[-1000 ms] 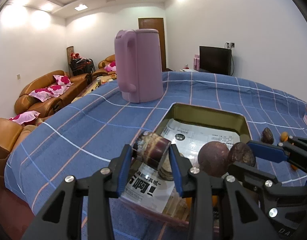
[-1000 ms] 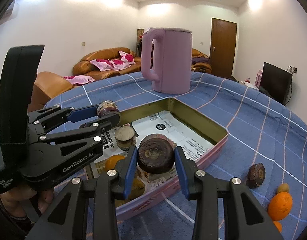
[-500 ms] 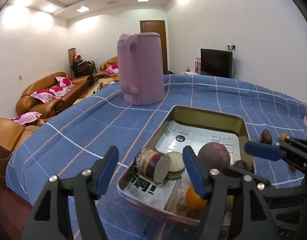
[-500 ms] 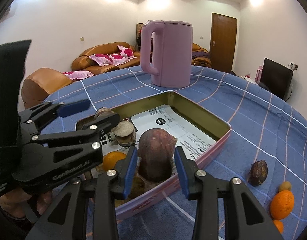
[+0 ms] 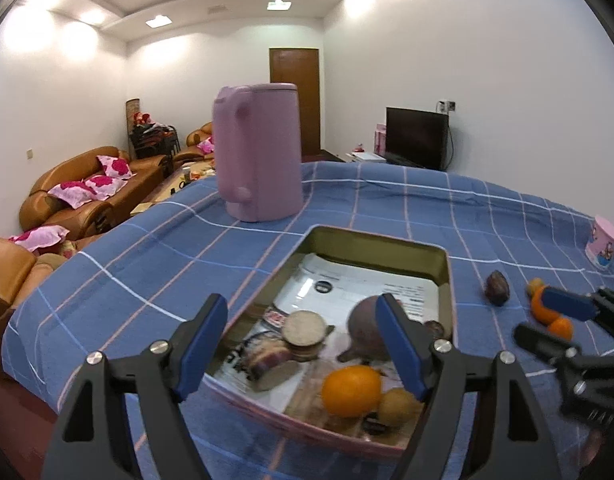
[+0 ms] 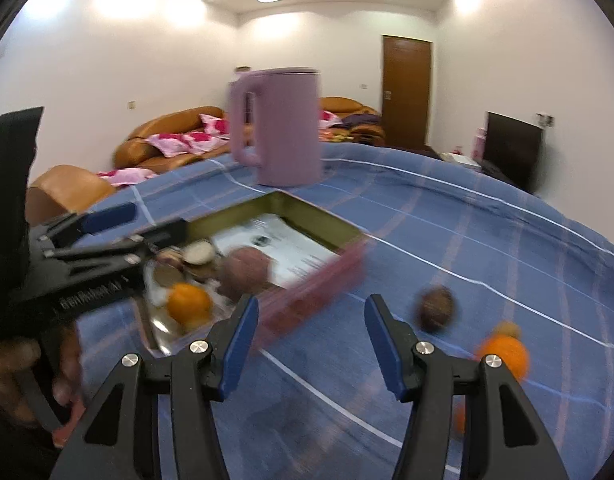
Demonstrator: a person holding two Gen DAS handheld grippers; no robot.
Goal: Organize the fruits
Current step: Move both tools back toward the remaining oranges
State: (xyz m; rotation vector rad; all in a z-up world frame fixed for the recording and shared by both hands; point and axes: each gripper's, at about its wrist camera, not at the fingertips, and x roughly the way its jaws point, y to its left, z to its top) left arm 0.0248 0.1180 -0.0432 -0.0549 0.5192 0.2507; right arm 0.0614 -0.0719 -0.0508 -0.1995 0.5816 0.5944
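Note:
A pink tin tray [image 5: 446, 280] [image 6: 319, 280] lined with paper holds an orange [image 5: 351, 390] [image 6: 189, 300], a round dark purple fruit [image 5: 365, 326] [image 6: 245, 270], cut purple pieces [image 5: 303, 328] and a small brown fruit [image 5: 399, 406]. My left gripper [image 5: 303, 344] is open and empty above the tray's near end. My right gripper [image 6: 311, 340] is open and empty over the cloth, right of the tray. On the cloth to the right lie a dark purple fruit [image 5: 497, 288] [image 6: 437, 308] and oranges [image 5: 547, 312] [image 6: 503, 356].
A tall pink kettle [image 5: 259, 152] [image 6: 279, 124] stands behind the tray on the blue checked tablecloth [image 5: 127, 276]. A small pink cup [image 5: 605, 242] is at the far right. The table edge drops off at the left toward brown sofas [image 5: 79, 192].
Both grippers opened and let their purple fruits drop into the tray. The left gripper pulled back. The right gripper swung right, away from the tray toward the loose fruit.

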